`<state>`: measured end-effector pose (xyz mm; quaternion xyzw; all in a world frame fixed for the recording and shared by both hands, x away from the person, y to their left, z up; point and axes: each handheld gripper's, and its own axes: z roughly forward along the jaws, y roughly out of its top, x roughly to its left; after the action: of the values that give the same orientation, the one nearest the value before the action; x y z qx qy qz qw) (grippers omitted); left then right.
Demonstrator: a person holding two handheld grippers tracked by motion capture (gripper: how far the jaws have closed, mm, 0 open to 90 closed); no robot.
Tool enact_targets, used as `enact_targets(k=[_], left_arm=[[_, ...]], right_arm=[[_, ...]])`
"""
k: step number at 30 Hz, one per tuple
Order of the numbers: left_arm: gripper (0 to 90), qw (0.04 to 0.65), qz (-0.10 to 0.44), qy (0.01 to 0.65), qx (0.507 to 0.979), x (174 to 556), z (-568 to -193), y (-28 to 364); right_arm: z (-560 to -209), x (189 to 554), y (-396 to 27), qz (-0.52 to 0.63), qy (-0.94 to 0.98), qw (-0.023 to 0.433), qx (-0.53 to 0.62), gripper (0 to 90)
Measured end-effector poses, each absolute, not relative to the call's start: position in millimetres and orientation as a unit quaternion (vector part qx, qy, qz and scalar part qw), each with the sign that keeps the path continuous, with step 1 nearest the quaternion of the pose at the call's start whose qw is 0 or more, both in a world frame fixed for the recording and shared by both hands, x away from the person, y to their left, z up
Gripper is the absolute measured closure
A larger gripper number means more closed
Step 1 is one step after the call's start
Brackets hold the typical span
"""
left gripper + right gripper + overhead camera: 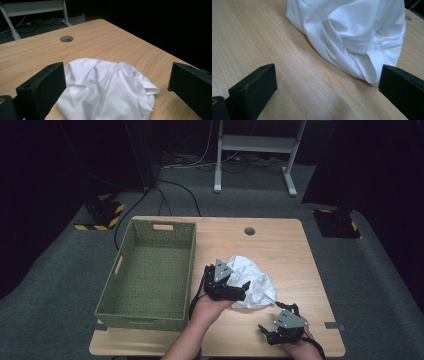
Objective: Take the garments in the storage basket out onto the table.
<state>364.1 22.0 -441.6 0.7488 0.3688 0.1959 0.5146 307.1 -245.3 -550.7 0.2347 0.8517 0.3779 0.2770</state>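
Left tool [235,290] over crumpled white cloth [255,282]

The person's left forearm [187,340] comes in from the bottom edge, its hand [206,307] holding the left gripper [239,290] forward with jaws spread wide. The right hand [297,347] holds the right gripper [264,332] nearer the person, pointing leftward, its jaws likewise wide apart.

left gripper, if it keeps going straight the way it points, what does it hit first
Most likely the white cloth. The left gripper has its jaws open, and the crumpled cloth lies between and just ahead of them on the table. Depth is hard to judge, but nothing else lies nearer.
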Motion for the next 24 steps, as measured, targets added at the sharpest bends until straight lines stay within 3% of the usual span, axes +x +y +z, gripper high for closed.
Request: enact_targets(k=[24], left_arm=[[1.4,0.508,0.213,0.374,0.746,300,-442,67]], right_arm=[[-551,307,-244,0.375,0.853,0.28,0.231,1.3]])
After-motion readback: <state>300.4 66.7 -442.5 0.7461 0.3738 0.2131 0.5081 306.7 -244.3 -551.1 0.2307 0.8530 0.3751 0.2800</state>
